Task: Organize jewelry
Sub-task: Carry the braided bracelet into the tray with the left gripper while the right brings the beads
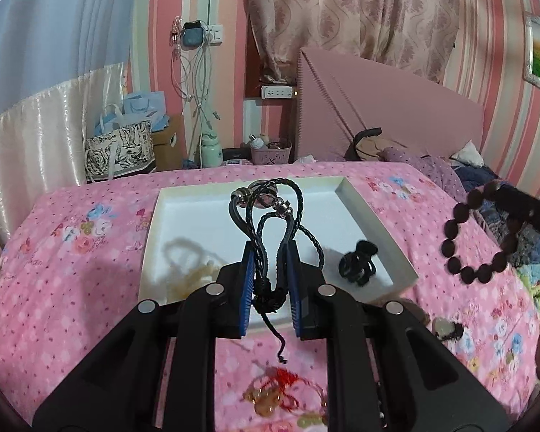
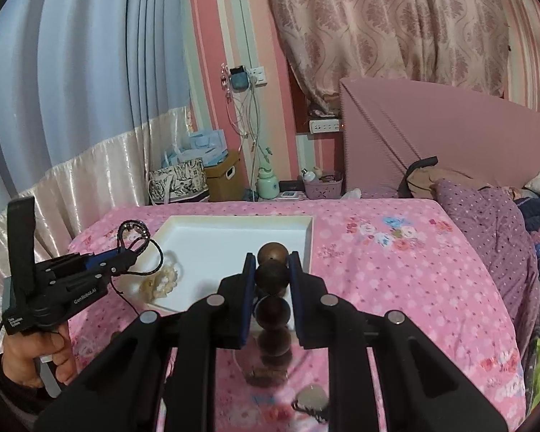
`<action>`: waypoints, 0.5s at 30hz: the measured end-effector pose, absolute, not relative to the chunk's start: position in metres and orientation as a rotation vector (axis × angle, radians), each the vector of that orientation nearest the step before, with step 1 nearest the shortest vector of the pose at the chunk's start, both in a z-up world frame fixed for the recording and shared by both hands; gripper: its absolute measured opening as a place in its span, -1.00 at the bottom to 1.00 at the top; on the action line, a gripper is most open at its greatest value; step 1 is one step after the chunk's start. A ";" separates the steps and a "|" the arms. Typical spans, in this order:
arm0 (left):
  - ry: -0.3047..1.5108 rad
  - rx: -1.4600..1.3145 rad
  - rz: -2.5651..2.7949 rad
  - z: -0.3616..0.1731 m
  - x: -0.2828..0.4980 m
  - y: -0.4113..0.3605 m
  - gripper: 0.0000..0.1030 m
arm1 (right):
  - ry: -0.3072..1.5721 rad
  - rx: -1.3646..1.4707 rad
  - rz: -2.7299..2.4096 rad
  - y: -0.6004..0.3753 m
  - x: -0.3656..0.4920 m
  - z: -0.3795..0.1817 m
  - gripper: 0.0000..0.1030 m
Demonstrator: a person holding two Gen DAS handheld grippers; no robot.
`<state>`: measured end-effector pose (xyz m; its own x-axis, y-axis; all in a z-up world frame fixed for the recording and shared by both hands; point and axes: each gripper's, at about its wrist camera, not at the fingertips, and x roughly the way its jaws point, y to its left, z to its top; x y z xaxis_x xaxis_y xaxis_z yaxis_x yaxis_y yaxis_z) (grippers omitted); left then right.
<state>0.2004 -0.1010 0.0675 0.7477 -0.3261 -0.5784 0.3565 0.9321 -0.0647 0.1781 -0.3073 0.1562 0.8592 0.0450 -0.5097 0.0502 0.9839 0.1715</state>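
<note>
Left gripper (image 1: 270,273): clamped on a bundle of black braided cord bracelets (image 1: 270,223), low centre of the left wrist view; the blue pads (image 1: 249,288) press the cords from both sides.
Cord bracelets: loops rise above the fingertips, with metal and glass beads at the top; knotted tails hang down between the fingers. In the right wrist view the same bundle (image 2: 136,241) shows at left, held over the tray's left edge.
Right gripper (image 2: 271,273): closed on a string of large dark brown wooden beads (image 2: 271,280), centre of the right wrist view; one bead sits above the fingertips, the rest hang below in a line.
Wooden beads, other view: a ring of dark beads (image 1: 477,234) at the right edge of the left wrist view, held up above the bedspread.
Tray (image 1: 345,183): shallow, white, lying on the pink floral bedspread (image 1: 72,252), centre of both views.
In the tray: a black claw hair clip (image 1: 358,262) near its lower right corner; a pale beaded piece (image 2: 160,282), blurred, at its lower left.
On the bedspread, bottom of the left wrist view: a red corded piece with amber beads (image 1: 277,392), blurred, just below the gripper.
Hand (image 2: 36,352): lower left of the right wrist view, gripping the left tool's handle.
</note>
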 end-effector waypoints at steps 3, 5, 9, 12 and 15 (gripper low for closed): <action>0.623 0.042 -0.365 0.070 0.218 -0.099 -0.70 | 0.543 0.167 0.001 -0.298 0.197 0.158 -0.64; 0.632 0.034 -0.359 0.071 0.229 -0.098 -0.70 | 0.546 0.137 -0.013 -0.289 0.207 0.158 -0.64; 0.629 0.029 -0.345 0.072 0.248 -0.095 -0.70 | 0.556 0.111 -0.022 -0.276 0.229 0.157 -0.64; 0.630 0.025 -0.346 0.071 0.259 -0.093 -0.70 | 0.567 0.109 -0.023 -0.270 0.248 0.155 -0.64; 0.649 0.022 -0.336 0.067 0.278 -0.094 -0.70 | 0.579 0.101 -0.019 -0.263 0.267 0.154 -0.64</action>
<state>0.2782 -0.0935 0.0668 0.7448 -0.3002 -0.5959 0.3138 0.9457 -0.0842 0.2673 -0.2629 0.1538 0.8370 0.0106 -0.5471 0.0462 0.9949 0.0900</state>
